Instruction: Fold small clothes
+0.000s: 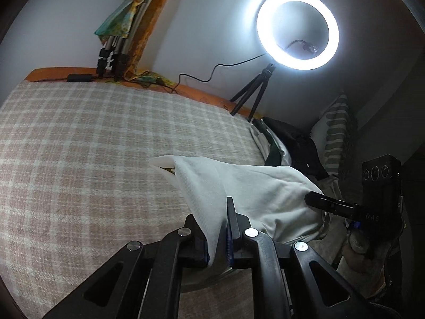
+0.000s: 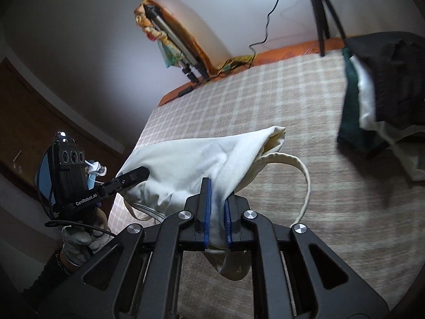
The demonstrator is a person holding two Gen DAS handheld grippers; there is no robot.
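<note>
A small cream-white garment (image 1: pixel 255 186) hangs lifted above the checked bedspread (image 1: pixel 79 146), stretched between both grippers. My left gripper (image 1: pixel 220 228) is shut on one edge of it, the cloth pinched between the blue pads. In the right wrist view the same garment (image 2: pixel 191 156) is bunched between the pads of my right gripper (image 2: pixel 216 210), which is shut on it. A thin strap (image 2: pixel 302 183) loops out to the right. Each view also shows the other gripper biting the cloth's far side: the right one (image 1: pixel 313 199) and the left one (image 2: pixel 138 174).
A lit ring light on a small tripod (image 1: pixel 297 29) stands at the bed's far edge, with a cable. A pile of dark, green and white clothes (image 2: pixel 382 90) lies at the bed's right side. A folded tripod (image 1: pixel 114 58) leans in the corner.
</note>
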